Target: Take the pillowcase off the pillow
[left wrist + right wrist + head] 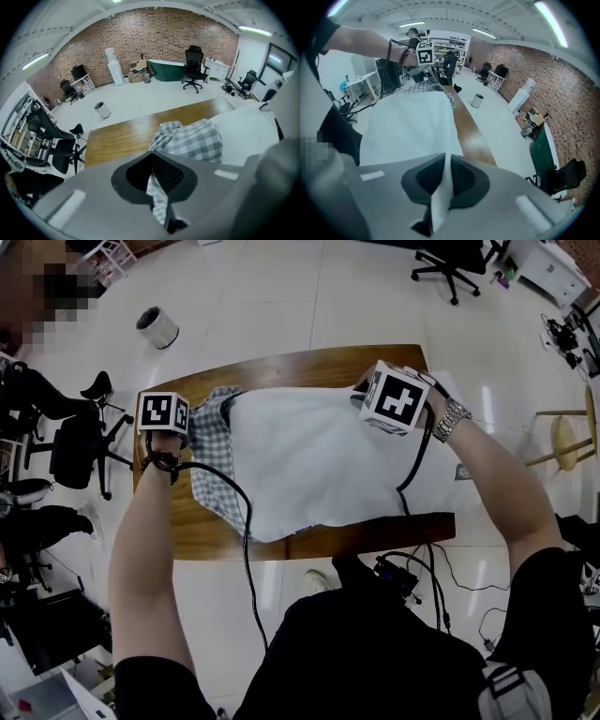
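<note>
A white pillow (309, 465) lies across the wooden table (281, 367). A grey-and-white checked pillowcase (211, 442) is bunched around its left end. My left gripper (178, 435) is at that end, shut on a fold of the checked cloth (192, 140), which runs between its pads (164, 171). My right gripper (364, 401) is at the pillow's far right corner. In the right gripper view it (445, 178) is shut on a pinch of the pillow's white fabric (412, 126). The left gripper's marker cube (424, 54) and the pillowcase (419, 88) show at the far end.
Black cables trail from both grippers over the table's near edge (375, 535). A white bin (157, 327) stands on the floor beyond the table. Office chairs (70, 451) are at the left, and a wooden stool (562, 442) at the right.
</note>
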The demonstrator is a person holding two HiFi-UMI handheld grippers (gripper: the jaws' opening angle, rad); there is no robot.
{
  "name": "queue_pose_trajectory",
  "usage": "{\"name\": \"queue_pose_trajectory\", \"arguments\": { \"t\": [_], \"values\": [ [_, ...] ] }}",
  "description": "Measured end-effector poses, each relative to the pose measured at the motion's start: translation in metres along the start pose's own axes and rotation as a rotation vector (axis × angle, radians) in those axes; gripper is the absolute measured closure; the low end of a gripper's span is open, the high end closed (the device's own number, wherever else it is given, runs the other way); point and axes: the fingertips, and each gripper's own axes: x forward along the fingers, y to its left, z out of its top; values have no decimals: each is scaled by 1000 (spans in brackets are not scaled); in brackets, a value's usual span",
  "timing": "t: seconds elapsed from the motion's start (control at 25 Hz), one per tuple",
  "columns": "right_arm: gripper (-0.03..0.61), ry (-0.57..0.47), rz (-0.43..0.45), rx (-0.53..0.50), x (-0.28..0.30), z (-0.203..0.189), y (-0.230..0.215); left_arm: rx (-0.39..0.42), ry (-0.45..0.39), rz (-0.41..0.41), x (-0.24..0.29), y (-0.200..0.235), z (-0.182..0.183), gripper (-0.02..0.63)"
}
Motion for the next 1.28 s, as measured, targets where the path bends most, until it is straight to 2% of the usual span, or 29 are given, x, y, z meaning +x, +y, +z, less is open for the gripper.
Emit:
{"name": "queue_pose_trajectory", "arguments": {
  "t": [0.12, 0.32, 0.56, 0.8, 0.96, 1.28],
  "values": [
    [560, 27, -26, -1, 2, -10, 2, -52, 0, 56, -7, 32, -24, 607],
    [558, 46, -87, -4, 9, -17, 1, -189, -31, 80, -25, 76, -60, 607],
    [537, 25, -173, -17, 13, -18, -2, -216, -75, 149, -45, 102, -80, 607],
    [477, -6, -270, -54, 11, -10, 3, -251, -106, 216, -71, 134, -107, 607],
    [477, -30, -340, -56, -2, -2, 6, -271, -127, 259, -90, 150, -125, 607],
    [476, -71, -384, -55, -19, 12, 41, -281, -155, 308, -121, 163, -159, 607]
  ]
}}
